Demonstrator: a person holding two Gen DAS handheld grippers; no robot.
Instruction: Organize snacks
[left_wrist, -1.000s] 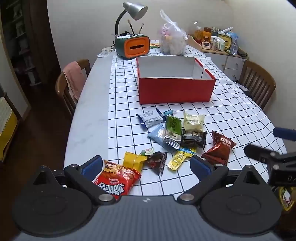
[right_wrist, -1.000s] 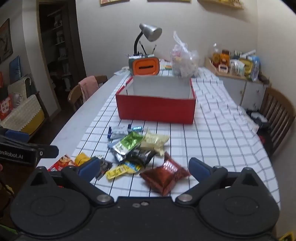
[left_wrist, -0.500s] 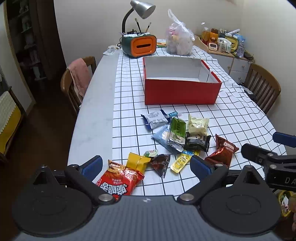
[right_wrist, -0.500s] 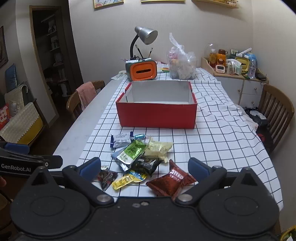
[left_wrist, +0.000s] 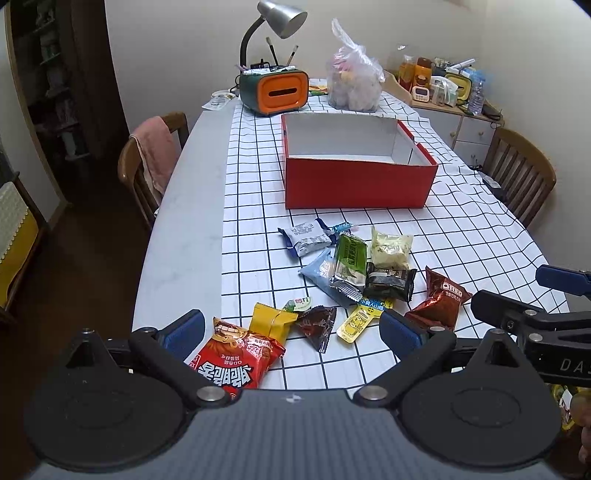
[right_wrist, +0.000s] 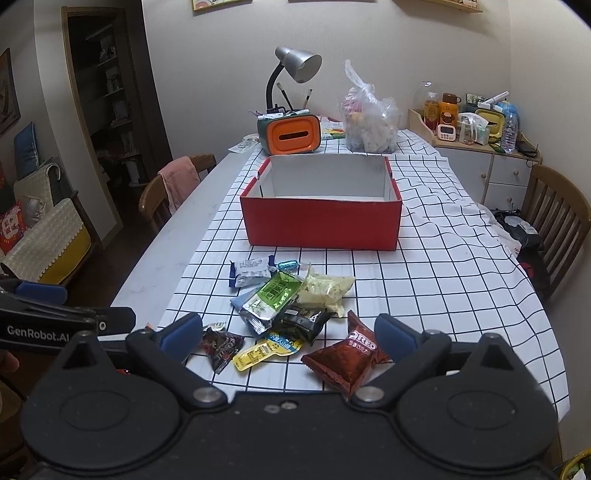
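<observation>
Left gripper (left_wrist: 291, 328) spread wide, holding nothing, above table's near edge. Right gripper (right_wrist: 288, 334) likewise spread, holding nothing. Red box (left_wrist: 356, 181) open on checked cloth (left_wrist: 251, 206), nothing visible inside. Snack packets (left_wrist: 351, 258) scattered on cloth in front of box, between box and grippers. Red chip bag (left_wrist: 236, 356) farthest from box, Oreo pack (right_wrist: 345, 356) near it. Lamp (right_wrist: 295, 70) behind box.

One open red cardboard box (left_wrist: 360, 186), far centre. Twelve loose snack packets near it on the grid-pattern cloth (left_wrist: 461, 236): one big red chip bag (left_wrist: 236, 360), one yellow packet (left_wrist: 271, 321), one dark-red Oreo pouch (left_wrist: 439, 299), one green sachet (left_wrist: 349, 256), eight other small ones. Two wooden chairs (left_wrist: 524, 181), left and right. One grey desk lamp (left_wrist: 277, 18).
</observation>
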